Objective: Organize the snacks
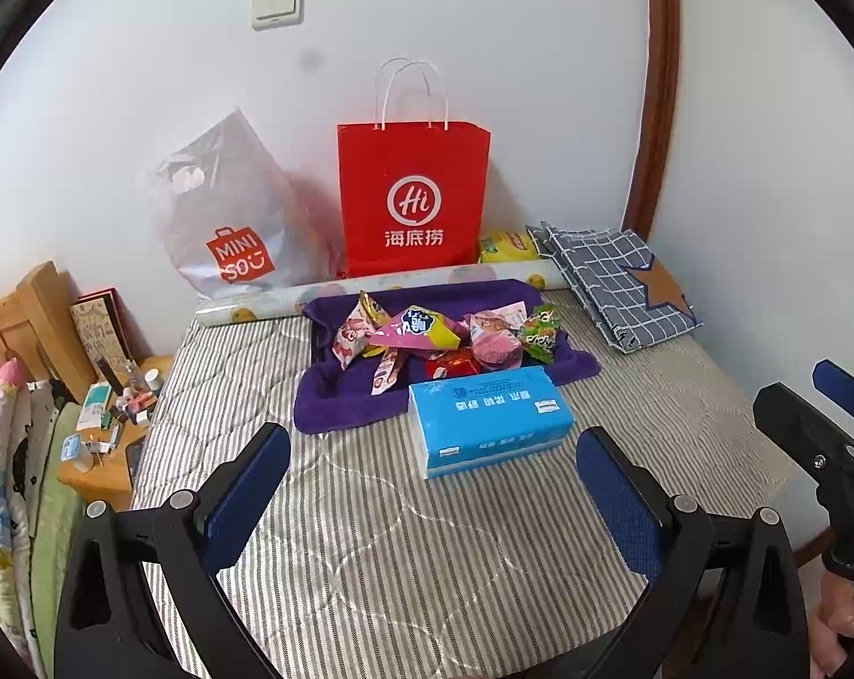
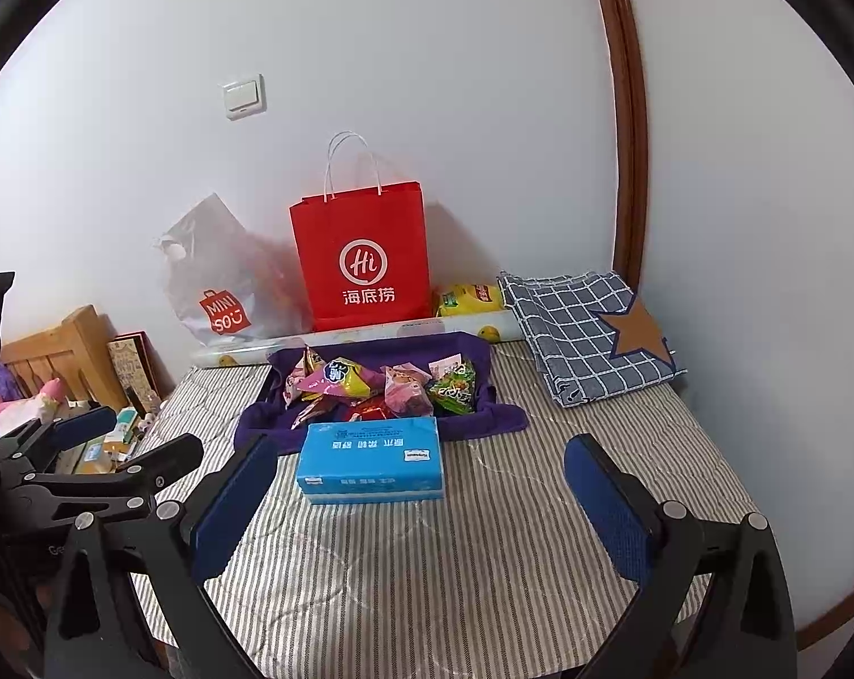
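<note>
A: Quick check, what have we got? Tongs first.

B: We've got 2 tongs. Left gripper (image 1: 433,495) fills the bottom of its own view, jaws spread wide, nothing btwn them. Right gripper (image 2: 421,503) same: wide apart, holding nothing, low in its frame. Both hang over the striped bed cover (image 1: 427,566), not touching any pack.

A: And the snacks?

B: Snack pile (image 1: 443,336) sits mid-frame on 1 purple towel (image 1: 336,402). We count approx 7 packets, though overlap makes an exact count hard: 1 green packet (image 1: 540,334) on the right side of the pile, 1 pink-and-yellow packet (image 1: 421,328) on top in the centre, the rest pink, white or red. 1 more yellow packet (image 1: 506,246) lies apart, right of centre, against the wall.

A: Anything else nearby?

B: 1 blue tissue pack (image 1: 489,418), just in front of the towel, touching its near edge, centre frame. 2 bags upright at the wall: 1 red paper bag (image 1: 412,198) upper centre, 1 grey plastic bag (image 1: 228,215) to its left. 1 paper roll (image 1: 370,288) lies along the wall btwn bags and towel. 1 checked cloth (image 1: 613,283) at mid right. 1 light switch (image 1: 275,3) upper left.
</note>
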`<act>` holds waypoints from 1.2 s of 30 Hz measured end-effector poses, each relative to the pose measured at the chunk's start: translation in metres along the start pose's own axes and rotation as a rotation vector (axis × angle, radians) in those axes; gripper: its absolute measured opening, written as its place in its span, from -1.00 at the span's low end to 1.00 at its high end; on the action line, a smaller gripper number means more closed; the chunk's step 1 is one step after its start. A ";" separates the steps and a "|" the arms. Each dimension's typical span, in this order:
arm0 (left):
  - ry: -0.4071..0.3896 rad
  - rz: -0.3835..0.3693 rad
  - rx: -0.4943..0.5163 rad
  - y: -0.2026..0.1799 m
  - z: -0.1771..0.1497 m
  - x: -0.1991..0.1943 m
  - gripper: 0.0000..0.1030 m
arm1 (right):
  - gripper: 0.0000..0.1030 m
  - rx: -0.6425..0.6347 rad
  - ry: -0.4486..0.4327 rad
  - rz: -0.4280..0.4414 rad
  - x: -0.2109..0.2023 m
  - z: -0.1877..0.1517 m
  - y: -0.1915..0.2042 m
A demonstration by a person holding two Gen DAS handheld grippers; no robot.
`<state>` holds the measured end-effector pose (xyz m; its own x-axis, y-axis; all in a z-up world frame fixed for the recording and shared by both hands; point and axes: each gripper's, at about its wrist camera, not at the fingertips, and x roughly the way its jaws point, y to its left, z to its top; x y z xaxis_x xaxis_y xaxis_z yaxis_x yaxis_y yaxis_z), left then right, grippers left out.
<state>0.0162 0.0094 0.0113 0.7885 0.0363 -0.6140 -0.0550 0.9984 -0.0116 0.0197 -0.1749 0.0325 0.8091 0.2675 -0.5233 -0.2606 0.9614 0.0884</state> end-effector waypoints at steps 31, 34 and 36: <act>-0.020 0.000 0.001 0.002 0.005 -0.008 0.95 | 0.99 -0.001 -0.024 0.003 -0.008 0.003 -0.001; -0.022 -0.004 -0.001 0.003 0.006 -0.008 0.95 | 0.99 0.000 -0.027 0.001 -0.009 0.003 0.000; -0.023 -0.003 -0.002 0.003 0.006 -0.008 0.95 | 0.99 -0.001 -0.029 0.001 -0.010 0.002 0.002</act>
<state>0.0135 0.0126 0.0212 0.8027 0.0340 -0.5954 -0.0533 0.9985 -0.0149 0.0125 -0.1758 0.0397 0.8240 0.2699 -0.4982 -0.2616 0.9612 0.0879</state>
